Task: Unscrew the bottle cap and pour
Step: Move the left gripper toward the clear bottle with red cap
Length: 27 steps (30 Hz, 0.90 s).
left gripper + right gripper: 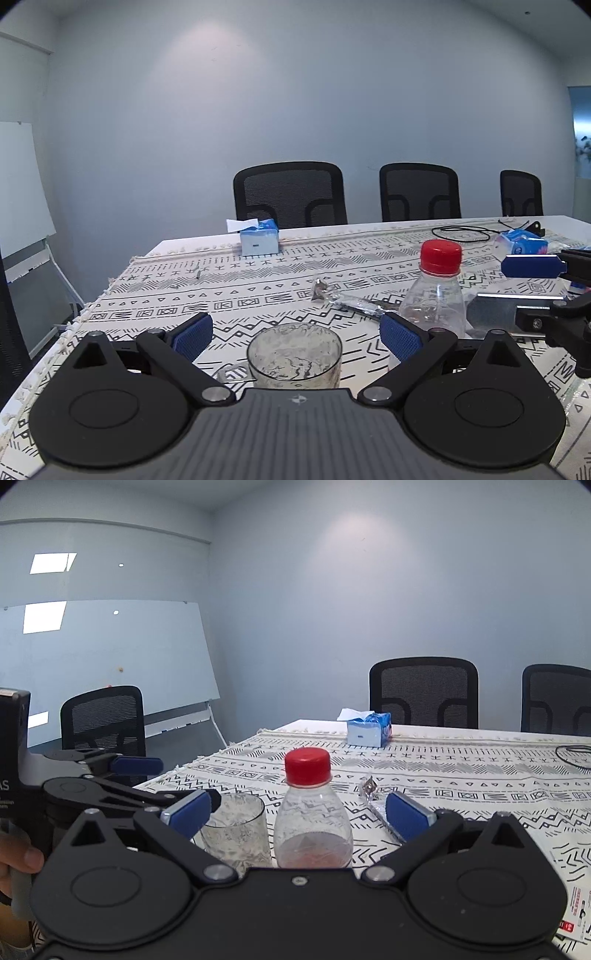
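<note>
A clear plastic bottle (313,823) with a red cap (307,766) stands upright on the patterned tablecloth, a little reddish liquid at its bottom. A clear glass (294,354) stands just left of it. In the left wrist view my left gripper (297,338) is open, its blue pads either side of the glass, apart from it; the bottle (434,306) stands at its right. In the right wrist view my right gripper (297,812) is open around the bottle without touching it; the glass (236,830) is by its left pad. The left gripper also shows there (147,775).
A blue tissue box (258,238) stands at the table's far edge. A foil wrapper (351,299) lies behind the bottle. A black cable (461,232) and a blue packet (521,242) lie far right. Black chairs (290,194) line the far side. A whiteboard (103,657) stands left.
</note>
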{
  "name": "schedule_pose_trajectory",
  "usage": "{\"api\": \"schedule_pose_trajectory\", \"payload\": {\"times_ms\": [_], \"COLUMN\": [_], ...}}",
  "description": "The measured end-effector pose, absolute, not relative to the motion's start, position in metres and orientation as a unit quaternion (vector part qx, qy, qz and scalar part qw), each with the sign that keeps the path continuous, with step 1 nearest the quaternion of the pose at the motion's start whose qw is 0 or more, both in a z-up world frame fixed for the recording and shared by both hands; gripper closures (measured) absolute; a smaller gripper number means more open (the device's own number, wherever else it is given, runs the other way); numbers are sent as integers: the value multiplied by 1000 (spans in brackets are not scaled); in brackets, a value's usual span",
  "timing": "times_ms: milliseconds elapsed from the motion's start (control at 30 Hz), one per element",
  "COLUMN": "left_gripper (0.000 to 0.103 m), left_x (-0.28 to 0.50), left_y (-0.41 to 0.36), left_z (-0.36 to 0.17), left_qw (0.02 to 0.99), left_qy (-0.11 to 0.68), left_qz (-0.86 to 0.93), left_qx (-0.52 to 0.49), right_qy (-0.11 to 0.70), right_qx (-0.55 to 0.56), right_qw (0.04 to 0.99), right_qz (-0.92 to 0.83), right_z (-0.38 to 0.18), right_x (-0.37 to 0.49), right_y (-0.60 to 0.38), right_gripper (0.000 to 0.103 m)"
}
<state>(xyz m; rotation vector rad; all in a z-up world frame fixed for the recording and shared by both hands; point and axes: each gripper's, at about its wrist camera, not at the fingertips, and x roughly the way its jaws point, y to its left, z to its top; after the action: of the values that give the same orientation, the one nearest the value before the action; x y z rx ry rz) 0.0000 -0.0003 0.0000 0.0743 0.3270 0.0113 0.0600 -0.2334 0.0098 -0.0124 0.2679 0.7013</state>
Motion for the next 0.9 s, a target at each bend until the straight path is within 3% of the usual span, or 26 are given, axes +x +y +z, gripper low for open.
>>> {"api": "schedule_pose_trajectory", "payload": {"times_ms": [900], "left_gripper": [5], "left_x": [3], "left_y": [-2], "left_z": [-6], "left_qw": [987], "left_qy": [162], "left_qz": [-6], "left_qx": [14], "right_qy": [141], "right_qx": [12], "right_qw": [927], "right_qz": [349], "right_z": [8], "right_x": [69], "right_y": [-233], "right_gripper": [2]}}
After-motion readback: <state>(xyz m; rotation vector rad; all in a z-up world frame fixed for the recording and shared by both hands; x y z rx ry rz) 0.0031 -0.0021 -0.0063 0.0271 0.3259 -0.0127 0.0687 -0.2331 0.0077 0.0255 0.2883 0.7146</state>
